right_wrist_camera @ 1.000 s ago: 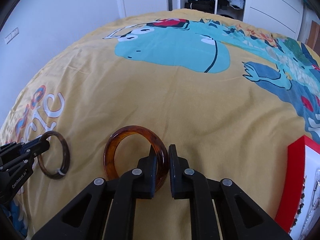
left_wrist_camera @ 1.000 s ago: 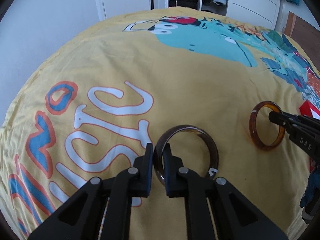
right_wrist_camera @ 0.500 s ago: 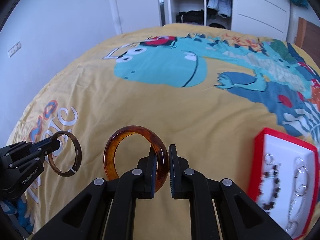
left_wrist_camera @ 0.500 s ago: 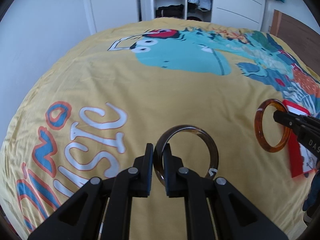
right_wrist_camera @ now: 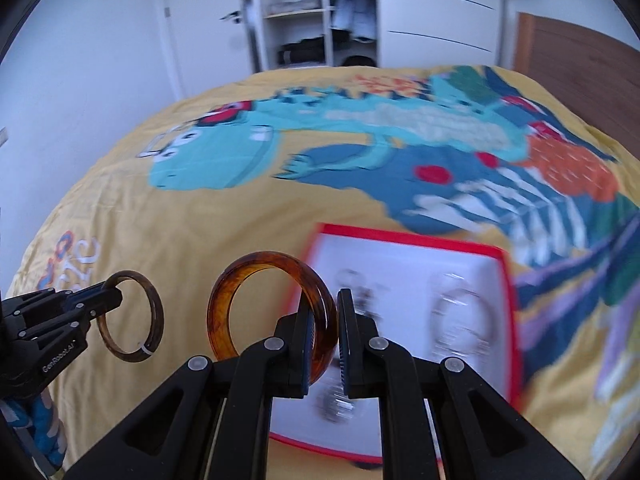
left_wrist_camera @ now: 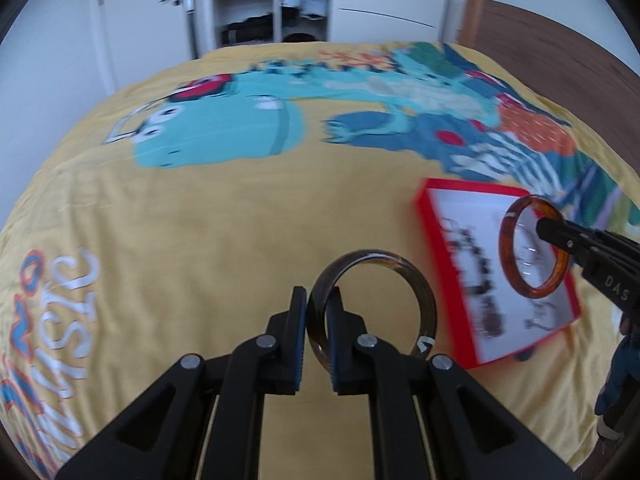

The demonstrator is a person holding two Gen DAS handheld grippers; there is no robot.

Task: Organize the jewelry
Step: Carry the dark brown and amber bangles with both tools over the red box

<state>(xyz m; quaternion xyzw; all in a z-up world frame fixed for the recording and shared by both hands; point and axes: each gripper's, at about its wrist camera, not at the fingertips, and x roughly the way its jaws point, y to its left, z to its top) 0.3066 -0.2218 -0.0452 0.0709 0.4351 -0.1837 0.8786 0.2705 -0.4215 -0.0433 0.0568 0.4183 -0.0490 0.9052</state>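
My left gripper point(left_wrist_camera: 317, 312) is shut on the rim of a thin dark brown bangle point(left_wrist_camera: 416, 284), held upright above the yellow bedspread. In the right wrist view that same thin bangle point(right_wrist_camera: 154, 316) and the left gripper point(right_wrist_camera: 110, 300) hang at the far left. My right gripper point(right_wrist_camera: 335, 316) is shut on a thicker amber bangle point(right_wrist_camera: 256, 264), and hovers over the near left part of a red-rimmed white tray point(right_wrist_camera: 404, 236). Seen from the left wrist, the amber bangle point(left_wrist_camera: 508, 240) and the right gripper point(left_wrist_camera: 546, 226) are above the tray point(left_wrist_camera: 430, 224). Blurred chains and bracelets lie in the tray.
The yellow bedspread point(left_wrist_camera: 200, 220) with a dinosaur print covers the whole bed. A wooden headboard point(right_wrist_camera: 580, 52) stands at the right. Beyond the far edge are white wardrobes with an open shelf section point(right_wrist_camera: 296, 12) and a door point(left_wrist_camera: 152, 8).
Both grippers have risen and swung to the right with their bangles held. The red tray has come fully into view, and the amber bangle now hangs over it.
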